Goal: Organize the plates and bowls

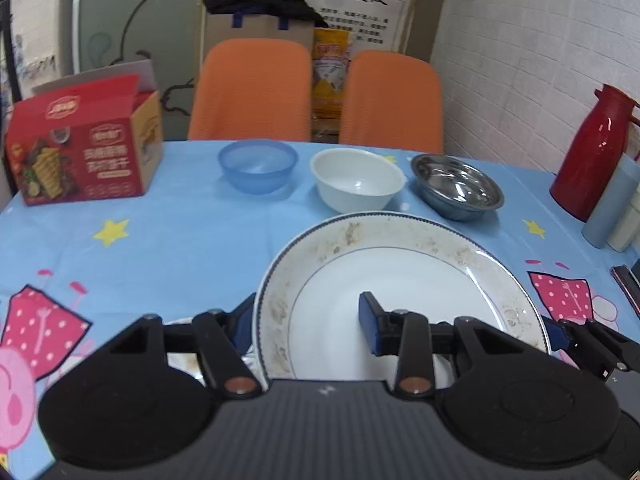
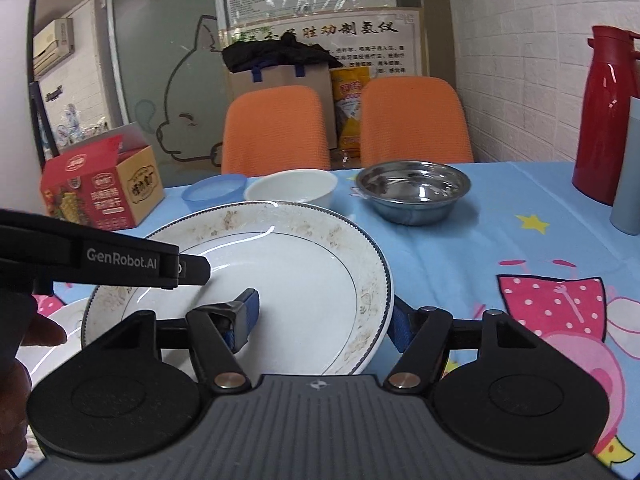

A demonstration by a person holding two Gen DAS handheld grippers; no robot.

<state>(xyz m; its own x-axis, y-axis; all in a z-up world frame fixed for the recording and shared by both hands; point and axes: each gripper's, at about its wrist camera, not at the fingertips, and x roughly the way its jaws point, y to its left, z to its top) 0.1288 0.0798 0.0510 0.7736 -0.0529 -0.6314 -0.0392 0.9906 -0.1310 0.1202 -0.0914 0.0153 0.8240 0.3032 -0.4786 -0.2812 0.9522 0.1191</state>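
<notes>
Above blue tablecloth [image 1: 192, 232] | plate [image 1: 400, 280] is pinched at opposite rims by left gripper [image 1: 308, 324] and right gripper [image 2: 324, 316], tilted | three bowls [image 1: 356, 184] are lined beyond.

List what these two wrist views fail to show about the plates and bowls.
- Second plate under the dirty plate: mostly covered by it and the left gripper in both views.
- Blue bowl: right wrist view, lower half hidden behind the dirty plate's rim.
- Near rim of the dirty plate: both views, behind the gripper bodies.
- Wall poster's small print: too small.
</notes>
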